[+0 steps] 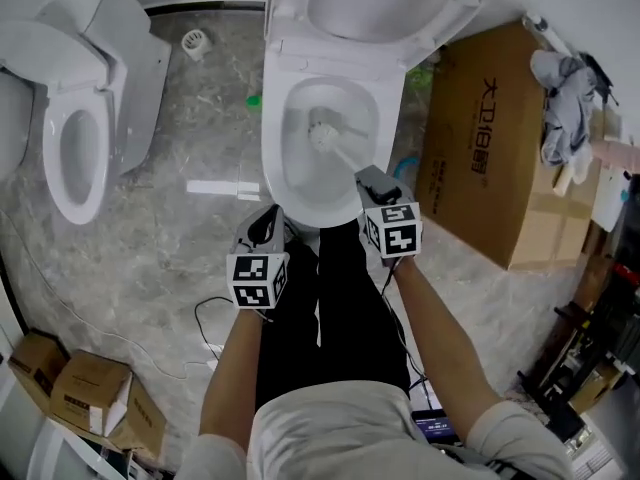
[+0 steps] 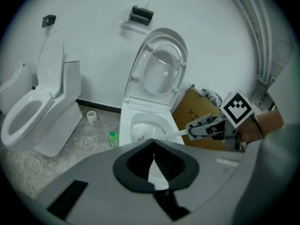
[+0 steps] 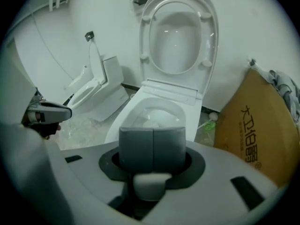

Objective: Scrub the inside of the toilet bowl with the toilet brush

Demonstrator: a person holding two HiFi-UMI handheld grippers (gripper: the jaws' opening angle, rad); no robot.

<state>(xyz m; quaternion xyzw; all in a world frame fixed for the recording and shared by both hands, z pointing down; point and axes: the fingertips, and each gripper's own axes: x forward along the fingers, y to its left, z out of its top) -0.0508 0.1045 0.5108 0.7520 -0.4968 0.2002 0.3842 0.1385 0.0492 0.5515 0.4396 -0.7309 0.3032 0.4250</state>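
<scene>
While my right gripper point(image 1: 376, 182) is clamped on the handle of the toilet brush point(image 1: 338, 148), I see its white bristle head down inside the toilet bowl point(image 1: 276, 163), about the middle of the basin, with the seat and lid tipped up at the far side. My left gripper point(image 1: 265, 225) hangs at the bowl's near rim, just left of the right one, jaws pressed together on nothing. A brown cardboard box point(image 1: 490, 148) stands right of the toilet; a second toilet point(image 1: 80, 153) stands well to the left.

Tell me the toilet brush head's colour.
The toilet brush head is white; the head view shows it best.
</scene>
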